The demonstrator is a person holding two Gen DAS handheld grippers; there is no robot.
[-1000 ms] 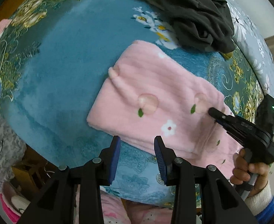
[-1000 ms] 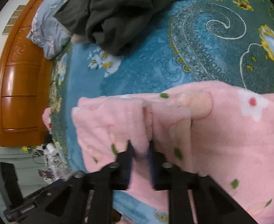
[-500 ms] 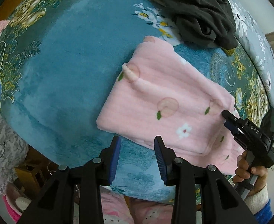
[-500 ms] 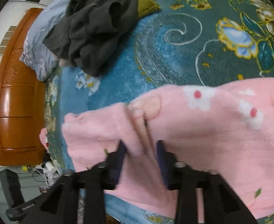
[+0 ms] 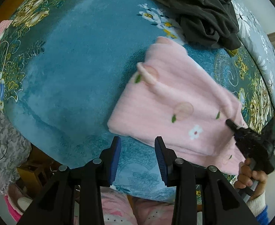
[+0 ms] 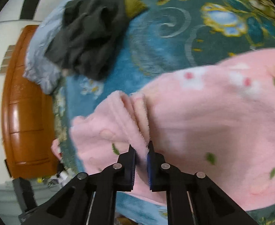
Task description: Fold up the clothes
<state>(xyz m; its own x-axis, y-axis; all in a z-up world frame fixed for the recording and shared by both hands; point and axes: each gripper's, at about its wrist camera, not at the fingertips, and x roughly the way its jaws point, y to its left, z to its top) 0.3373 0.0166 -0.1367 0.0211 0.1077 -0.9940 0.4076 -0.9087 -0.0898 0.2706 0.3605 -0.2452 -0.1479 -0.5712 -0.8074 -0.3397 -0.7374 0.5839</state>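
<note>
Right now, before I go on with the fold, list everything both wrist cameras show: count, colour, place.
Fleecy pink garment with peach and flower print: one, pink, folded on the blanket, one edge between the right gripper's closing jaws.
Crumpled dark grey garment: one, charcoal, beyond the pink one.
Teal floral blanket: one, blue-green with yellow flowers, under everything.
Grey daisy-print quilt: one, grey-white, along the blanket's far edge.
Wooden headboard: one, orange-brown, by the wall.
Left gripper: black, blue pads, open, empty, above the blanket's near edge.
Right gripper: black, closing on pink fleece.
Hand: one, holding the right gripper's handle.
</note>
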